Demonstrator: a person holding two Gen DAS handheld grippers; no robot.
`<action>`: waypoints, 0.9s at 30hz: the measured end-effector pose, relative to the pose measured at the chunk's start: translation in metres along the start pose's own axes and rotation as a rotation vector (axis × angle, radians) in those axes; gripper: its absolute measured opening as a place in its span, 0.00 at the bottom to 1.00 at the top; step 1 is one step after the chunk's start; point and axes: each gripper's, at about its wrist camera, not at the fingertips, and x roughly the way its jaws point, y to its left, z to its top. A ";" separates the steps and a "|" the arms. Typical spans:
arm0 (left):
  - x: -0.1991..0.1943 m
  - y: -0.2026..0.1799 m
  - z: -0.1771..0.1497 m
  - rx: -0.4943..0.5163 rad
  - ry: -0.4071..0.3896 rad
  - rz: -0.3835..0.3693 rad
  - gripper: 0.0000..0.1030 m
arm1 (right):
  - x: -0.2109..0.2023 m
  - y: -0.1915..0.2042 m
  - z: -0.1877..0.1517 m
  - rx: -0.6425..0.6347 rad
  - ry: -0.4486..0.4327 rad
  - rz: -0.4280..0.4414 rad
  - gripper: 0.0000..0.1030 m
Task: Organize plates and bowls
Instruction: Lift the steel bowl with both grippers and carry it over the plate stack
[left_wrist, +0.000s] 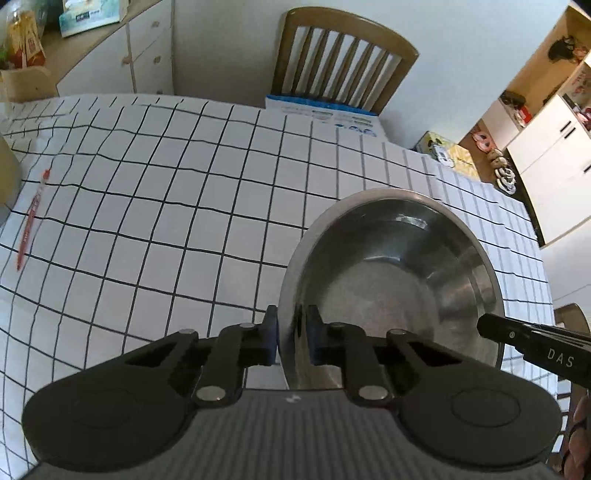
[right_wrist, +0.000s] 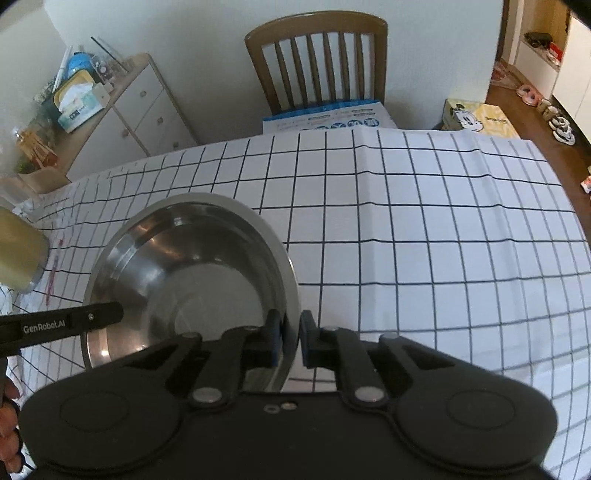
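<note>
Left wrist view first: far off to the left of the left gripper, a red pen lies on the white tablecloth with its black grid lines. Straight ahead of that gripper, beyond the far table edge, stands a wooden chair with a blue-and-white package on its seat. The gripper itself is clenched on the left rim of a steel bowl: one blue-padded finger sits outside the wall, the other inside. The bowl spreads out ahead and to the right of it, empty and shiny, tilted toward the camera. At the bowl's right rim the black body of the other tool pokes in from the edge of the picture. Right wrist view: to the far left of the right gripper a pale yellow cup stands on the cloth, just beside the pen. The same bowl lies ahead and to the left of this gripper, whose fingers pinch the right rim, one pad inside and one outside. The left tool's black finger reaches the bowl's opposite side. Off to the right of the gripper the cloth runs bare to the table edge, with a yellow cartoon box on the floor beyond.
</note>
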 end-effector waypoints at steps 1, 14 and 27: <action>-0.006 -0.002 -0.002 0.006 -0.002 -0.002 0.14 | -0.007 0.000 -0.002 0.003 -0.006 -0.003 0.11; -0.073 -0.016 -0.058 0.106 -0.005 -0.029 0.14 | -0.077 0.013 -0.053 0.037 -0.035 -0.049 0.12; -0.105 -0.023 -0.105 0.183 -0.001 -0.045 0.14 | -0.114 0.021 -0.101 0.058 -0.069 -0.089 0.12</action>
